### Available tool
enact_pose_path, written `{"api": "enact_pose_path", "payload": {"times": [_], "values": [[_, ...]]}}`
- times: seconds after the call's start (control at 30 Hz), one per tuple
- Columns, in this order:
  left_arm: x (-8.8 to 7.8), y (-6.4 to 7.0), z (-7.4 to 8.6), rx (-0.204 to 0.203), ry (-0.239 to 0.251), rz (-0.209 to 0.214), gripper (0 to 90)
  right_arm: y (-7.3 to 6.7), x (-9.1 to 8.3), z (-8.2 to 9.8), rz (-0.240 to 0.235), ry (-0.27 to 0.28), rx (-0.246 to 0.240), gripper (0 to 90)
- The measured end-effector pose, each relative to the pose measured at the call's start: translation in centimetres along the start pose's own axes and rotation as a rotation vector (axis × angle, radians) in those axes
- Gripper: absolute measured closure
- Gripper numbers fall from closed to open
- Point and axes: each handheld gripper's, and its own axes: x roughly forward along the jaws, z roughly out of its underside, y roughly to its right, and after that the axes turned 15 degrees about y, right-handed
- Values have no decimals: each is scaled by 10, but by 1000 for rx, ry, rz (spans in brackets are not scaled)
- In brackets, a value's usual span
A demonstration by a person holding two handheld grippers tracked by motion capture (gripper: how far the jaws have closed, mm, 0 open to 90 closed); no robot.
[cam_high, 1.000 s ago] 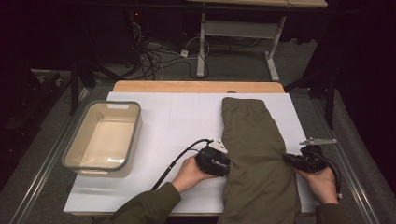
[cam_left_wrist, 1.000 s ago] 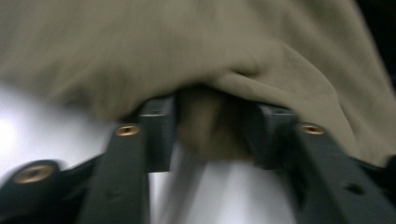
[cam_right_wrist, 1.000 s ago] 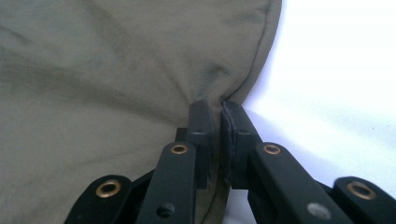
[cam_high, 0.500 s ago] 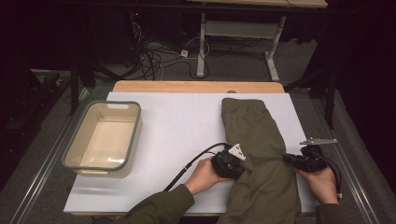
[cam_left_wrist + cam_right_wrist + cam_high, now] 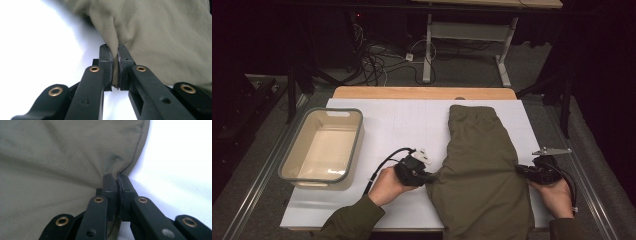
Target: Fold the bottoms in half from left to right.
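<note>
An olive-green garment [image 5: 479,165] lies lengthwise on the right half of the white board [image 5: 397,125]. My left gripper [image 5: 431,177] is at the garment's left edge, shut on a pinched fold of the cloth. In the left gripper view the fabric [image 5: 162,37] runs down between the closed jaws of the left gripper [image 5: 114,62]. My right gripper [image 5: 519,170] holds the opposite, right edge. In the right gripper view the hemmed cloth [image 5: 62,157] is clamped in the right gripper [image 5: 117,185]. Both hands rest low near the board's front.
A beige plastic bin [image 5: 292,165] with a grey rim stands empty at the left of the board. A wooden strip [image 5: 422,93] runs along the far edge. Cables [image 5: 382,60] lie on the floor beyond the table.
My left gripper went right onto the garment, then came back left with the cloth edge in it, drawing that side outward. The right gripper stayed put.
</note>
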Motion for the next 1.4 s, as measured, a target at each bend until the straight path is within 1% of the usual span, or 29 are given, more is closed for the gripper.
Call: {"api": "enact_pose_path", "payload": {"times": [0.07, 0.1, 0.13, 0.17, 0.2, 0.23, 0.27, 0.33, 0.37, 0.5, 0.57, 0.6, 0.63, 0.67, 0.7, 0.73, 0.77, 0.8, 0.87, 0.97, 1.07, 1.13, 1.17, 1.2, 1.23, 1.27, 1.3, 1.33, 1.4], "values": [[-5, -3, 7, -21, 11, 1, 824, 0, 0, 0, -3, 1, 2, 865], [-6, -3, 10, -19, 12, -17, 824, 0, 0, 0, -3, 1, 2, 865], [-6, -3, 11, -7, 6, -45, 760, 0, 0, 0, -2, 0, 1, 864], [-8, -4, 12, 6, 2, -56, 705, 0, 0, 0, -2, 1, 1, 864], [-9, -5, 12, 3, 11, -55, 704, 0, 0, 0, -2, 3, 1, 865], [-11, -7, 11, -10, 38, -58, 680, 0, 0, 0, -2, 3, 1, 864], [-13, -8, 9, -19, 65, -58, 618, 0, 0, 0, -3, 1, 0, 864], [-13, -13, 4, -39, 88, -42, 611, 0, 0, 0, -1, 2, -2, 864], [-11, -15, 2, -45, 85, -41, 554, 0, 0, 0, 0, 3, -5, 864], [6, -23, -6, -89, 84, -24, 535, 0, 0, 0, -1, 5, -7, 863], [16, -25, -8, -104, 73, -18, 466, 0, 0, 1, -2, 7, -5, 862], [22, -25, -8, -118, 49, 8, 466, 0, 0, 1, -2, 7, -5, 862], [27, -23, -7, -113, 22, 17, 466, 0, 0, 1, -2, 10, -7, 862], [32, -21, -5, -98, -20, 7, 470, 0, 0, 1, -2, 10, -8, 863], [36, -18, -3, -79, -58, -2, 521, 0, 0, 1, -2, 10, -8, 863], [35, -15, -3, -69, -55, -10, 633, 0, 0, 1, -1, 11, -14, 863], [33, -15, -3, -83, -80, 28, 633, 0, 0, 1, -1, 11, -14, 864], [32, -15, -2, -80, -94, 43, 807, -1, 0, 1, -1, 12, -20, 869], [31, -14, -1, -71, -91, 39, 832, -1, 0, 1, 1, 12, -19, 870], [26, -19, -5, -62, -50, -6, 845, -3, 1, 0, 11, 24, -30, 874], [15, -29, -10, -78, 3, -42, 845, -6, 5, -5, 12, 42, -31, 875], [8, -37, -12, -82, 13, -79, 845, -7, 9, -10, -1, 68, -26, 875], [6, -42, -13, -89, 22, -98, 845, -10, 16, -19, -11, 88, -25, 875], [2, -48, -13, -99, 31, -118, 845, -10, 16, -19, -11, 88, -25, 875], [-1, -54, -12, -114, 37, -134, 844, -14, 27, -28, -19, 101, -34, 875], [-5, -60, -12, -130, 43, -151, 844, -14, 27, -28, -19, 101, -34, 875], [-8, -65, -11, -141, 49, -178, 844, -18, 39, -37, -35, 102, -39, 876], [-12, -71, -11, -151, 50, -198, 844, -18, 39, -37, -35, 102, -39, 876], [-18, -82, -10, -179, 69, -228, 843, -24, 52, -45, -45, 108, -55, 875]]}}
